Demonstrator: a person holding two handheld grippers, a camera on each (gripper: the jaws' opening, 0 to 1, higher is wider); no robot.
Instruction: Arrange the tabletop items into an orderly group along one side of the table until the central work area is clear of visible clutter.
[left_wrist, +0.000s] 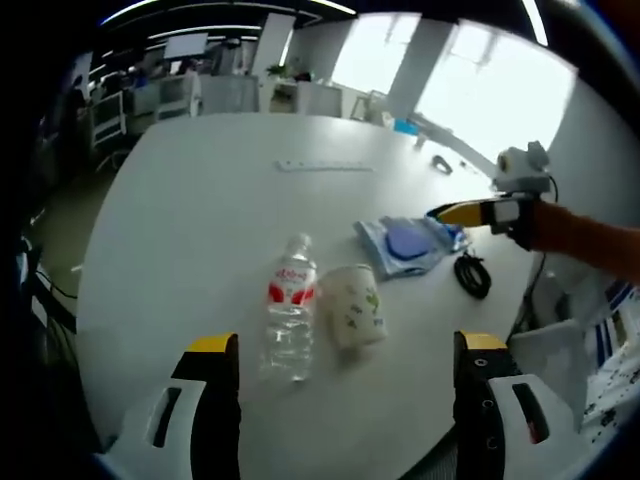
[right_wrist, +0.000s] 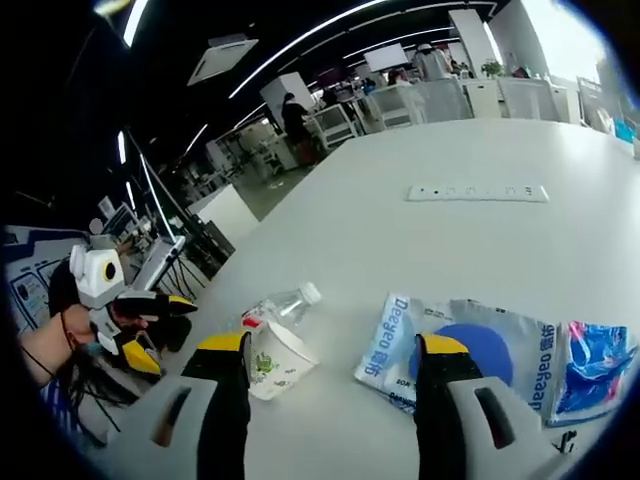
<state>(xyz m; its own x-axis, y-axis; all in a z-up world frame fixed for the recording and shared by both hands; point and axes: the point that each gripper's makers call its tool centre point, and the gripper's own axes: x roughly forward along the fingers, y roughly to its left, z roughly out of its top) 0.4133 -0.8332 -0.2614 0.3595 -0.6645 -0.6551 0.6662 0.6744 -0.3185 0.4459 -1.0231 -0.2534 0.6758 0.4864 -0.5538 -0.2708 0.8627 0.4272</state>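
Clutter sits mid-desk (left_wrist: 200, 200): a lying water bottle (left_wrist: 290, 310) that looks prone to roll, a tipped paper cup (left_wrist: 352, 305), light and crushable, and soft plastic packets (left_wrist: 405, 245) best pinched at an edge. Left gripper (left_wrist: 340, 375) and right gripper (right_wrist: 335, 390) both hang wide open, empty. Open room lies toward the far desk edge.

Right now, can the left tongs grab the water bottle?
Probably yes. The left tongs stand open, and the water bottle lies on the table just ahead of them. Nothing sits between. The paper cup lies close beside the bottle and might get bumped.
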